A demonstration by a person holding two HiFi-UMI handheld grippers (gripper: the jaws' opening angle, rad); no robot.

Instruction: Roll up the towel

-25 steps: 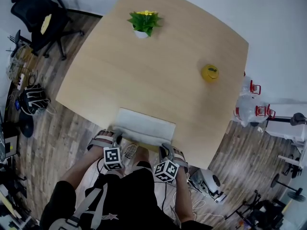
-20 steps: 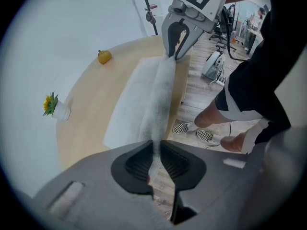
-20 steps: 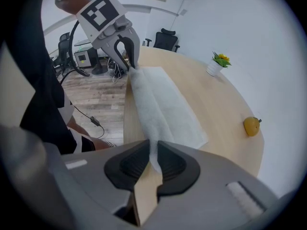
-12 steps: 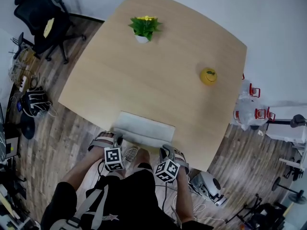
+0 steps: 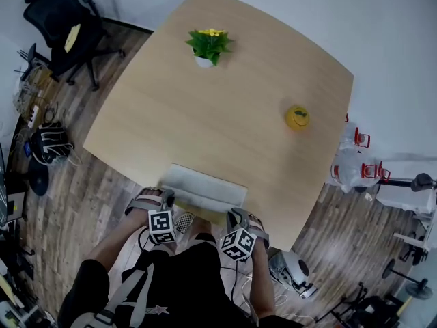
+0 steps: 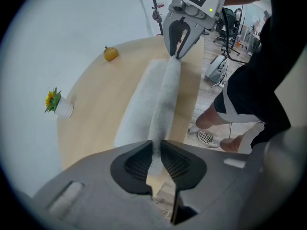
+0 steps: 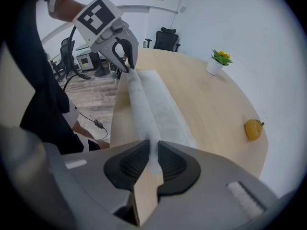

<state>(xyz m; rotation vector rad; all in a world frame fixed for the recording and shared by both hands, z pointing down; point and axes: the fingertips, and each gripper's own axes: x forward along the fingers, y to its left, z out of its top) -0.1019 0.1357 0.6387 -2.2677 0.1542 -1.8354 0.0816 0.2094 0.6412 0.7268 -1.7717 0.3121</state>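
Observation:
A white towel (image 5: 203,186) lies along the near edge of the light wood table (image 5: 225,101), its near long edge turned up into a thin roll (image 6: 165,95). My left gripper (image 6: 156,152) pinches the left end of that roll. Its jaws have just been opening slightly, with the towel still pressed between the pads. My right gripper (image 7: 154,155) is shut on the roll's right end (image 7: 139,99). In the head view the left gripper (image 5: 166,198) and right gripper (image 5: 235,216) sit at the towel's near corners. Each gripper view shows the other gripper at the roll's far end.
A small potted plant (image 5: 208,45) stands at the far side of the table and a yellow fruit-shaped object (image 5: 298,117) sits at the right. A black office chair (image 5: 58,26) is on the wood floor at upper left. My legs are just below the table edge.
The flat part of the towel looks narrower as its near edge has rolled slightly away from me. Both grippers stay at the towel's near corners.

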